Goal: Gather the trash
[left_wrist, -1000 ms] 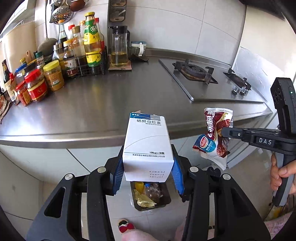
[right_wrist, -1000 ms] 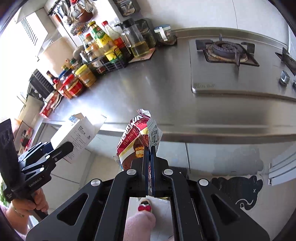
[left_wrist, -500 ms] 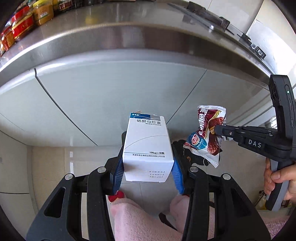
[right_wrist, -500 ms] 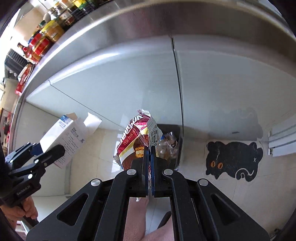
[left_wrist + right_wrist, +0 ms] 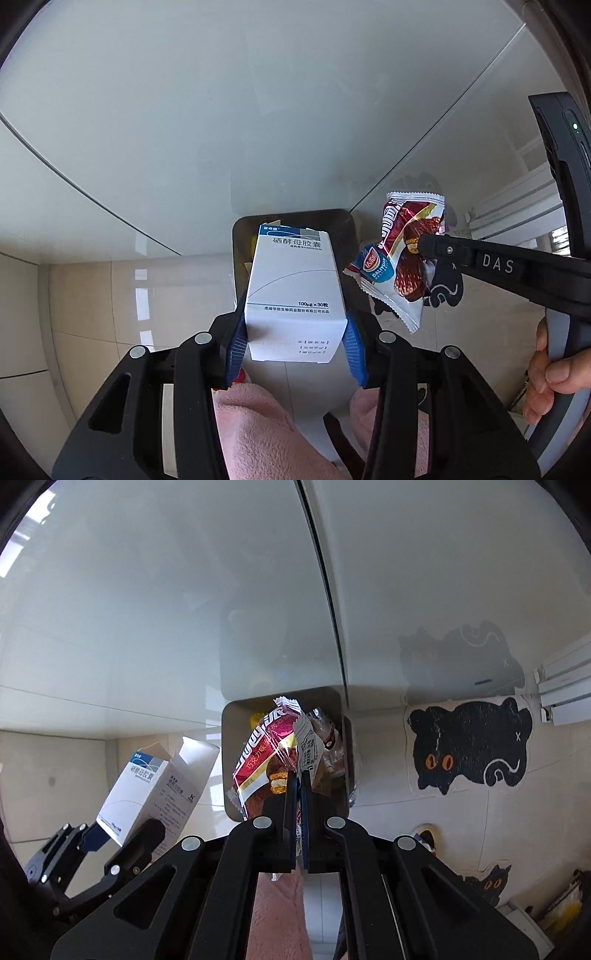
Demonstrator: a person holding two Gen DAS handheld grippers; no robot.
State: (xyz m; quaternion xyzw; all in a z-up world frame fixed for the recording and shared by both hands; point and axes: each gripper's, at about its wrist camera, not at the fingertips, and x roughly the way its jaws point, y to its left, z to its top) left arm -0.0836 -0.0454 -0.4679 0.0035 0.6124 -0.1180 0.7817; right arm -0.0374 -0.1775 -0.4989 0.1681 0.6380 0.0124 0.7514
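My left gripper (image 5: 293,341) is shut on a white and blue medicine box (image 5: 295,291), its blue pads pressing both sides. The same box (image 5: 155,794) shows at lower left in the right wrist view, its top flap open. My right gripper (image 5: 295,779) is shut on a red and white snack wrapper (image 5: 266,757), seen from the side as the wrapper (image 5: 402,258) in the left wrist view. Both point steeply down over a dark square trash bin (image 5: 231,738) on the floor, which holds several scraps. The bin's rim (image 5: 291,216) peeks out behind the box.
Pale cabinet doors (image 5: 184,590) rise right behind the bin. A black cat floor mat (image 5: 472,746) lies to the right on beige tiles. Pink slippers (image 5: 255,428) of the person stand below the grippers. A hand (image 5: 554,376) grips the right handle.
Both grippers dropped from counter height down in front of the cabinet doors, tilting downward. The counter and stove left the view; the bin now sits directly beneath the box and the wrapper.
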